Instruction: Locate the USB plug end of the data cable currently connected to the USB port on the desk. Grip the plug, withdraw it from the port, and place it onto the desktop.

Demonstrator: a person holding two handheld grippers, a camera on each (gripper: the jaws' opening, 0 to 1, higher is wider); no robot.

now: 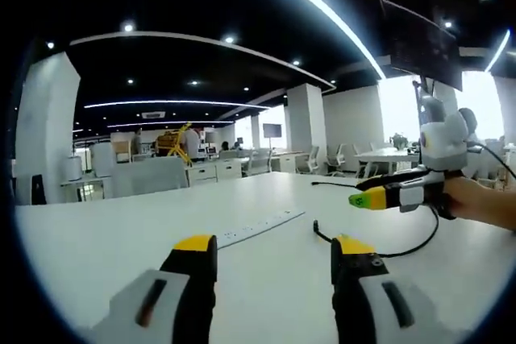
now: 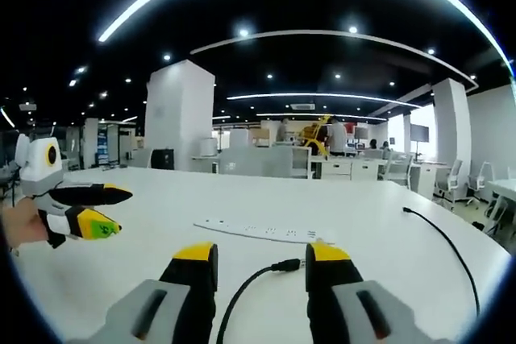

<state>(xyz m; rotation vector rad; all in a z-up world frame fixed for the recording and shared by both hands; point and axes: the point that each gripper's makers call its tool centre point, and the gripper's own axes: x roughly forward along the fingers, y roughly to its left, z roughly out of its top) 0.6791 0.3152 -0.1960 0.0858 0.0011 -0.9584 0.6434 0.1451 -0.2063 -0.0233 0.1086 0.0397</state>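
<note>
The desk is smooth, matt white laminate. A white plastic power strip lies on it, beside a black rubbery data cable.

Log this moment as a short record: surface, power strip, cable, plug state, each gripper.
surface: white desk
power strip: white, flat on the desk
cable: black data cable, plug end at the strip's end
plug state: looks still seated or right at the port; not gripped
left gripper: open, holding nothing, above the desk
right gripper: open, jaws either side of the plug, not closed on it
</note>
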